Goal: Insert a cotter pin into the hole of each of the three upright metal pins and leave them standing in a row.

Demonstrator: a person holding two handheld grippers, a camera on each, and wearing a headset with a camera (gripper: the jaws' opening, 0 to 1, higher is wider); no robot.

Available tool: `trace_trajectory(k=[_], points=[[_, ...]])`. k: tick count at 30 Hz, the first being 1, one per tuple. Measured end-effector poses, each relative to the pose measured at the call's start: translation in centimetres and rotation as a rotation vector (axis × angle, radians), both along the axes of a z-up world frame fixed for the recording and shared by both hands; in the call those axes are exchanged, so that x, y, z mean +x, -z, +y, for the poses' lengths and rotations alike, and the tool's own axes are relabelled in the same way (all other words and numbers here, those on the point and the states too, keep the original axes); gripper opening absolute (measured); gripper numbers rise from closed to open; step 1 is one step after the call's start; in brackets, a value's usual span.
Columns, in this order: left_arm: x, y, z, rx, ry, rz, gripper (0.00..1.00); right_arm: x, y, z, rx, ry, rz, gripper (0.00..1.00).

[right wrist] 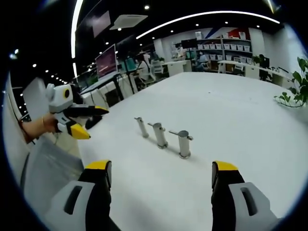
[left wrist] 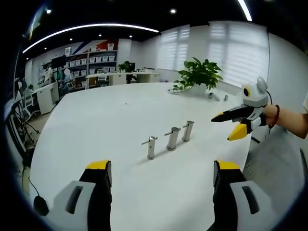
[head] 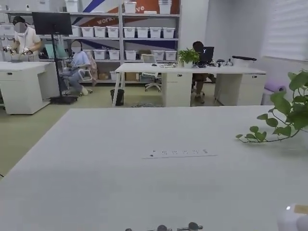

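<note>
Inspection of the white workbench [head: 144,192] finds the three upright cylindrical grey metal pins [left wrist: 172,138] standing in a straight, evenly spaced row on bare surface near the bench's near edge; in the head view their tops just show at the bottom of the frame. Each pin carries a thin metal cotter pin [right wrist: 180,135] crosswise through its upper end. The crosspiece is plain on the pin nearest the right gripper view's camera and on the middle pin, and slighter but visible on the third. None of the pins leans or touches its neighbour. The left gripper [left wrist: 162,166], white-bodied with black jaws tipped yellow, hangs back from one end of the row with its jaws wide apart and nothing between them. The right gripper [right wrist: 161,166], of the same make, stands off the opposite end, its jaws likewise spread and empty. Neither touches a pin. A leafy green potted plant [head: 288,110] sits at the bench's right edge, well apart from the work. Assessment: all three insertions appear done and the row is standing. No loose cotter pins are seen on the bench, so nothing appears outstanding beyond keeping the grippers clear.
</note>
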State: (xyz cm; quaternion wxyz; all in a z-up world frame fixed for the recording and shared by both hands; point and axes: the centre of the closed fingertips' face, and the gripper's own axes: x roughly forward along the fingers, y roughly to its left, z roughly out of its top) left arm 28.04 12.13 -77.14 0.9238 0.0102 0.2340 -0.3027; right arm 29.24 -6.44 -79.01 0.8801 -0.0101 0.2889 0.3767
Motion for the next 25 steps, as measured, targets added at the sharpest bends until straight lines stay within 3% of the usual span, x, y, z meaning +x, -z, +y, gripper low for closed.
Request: trace_trajectory(k=[7,14,25], points=[[0.33,-0.60,0.17,-0.011,-0.010,-0.021,0.94,-0.03,0.04,0.13,-0.026,-0.011,-0.021,0.93],[0.29,-1.05,-0.31,-0.027,0.004,-0.037,0.99,0.17,-0.28,0.12,-0.014,0.004,-0.033,1.00],[0.01,-0.75,0.36,-0.012,-0.017,-0.021,0.99,-0.15,-0.25,0.27,0.012,0.012,-0.030,1.00]])
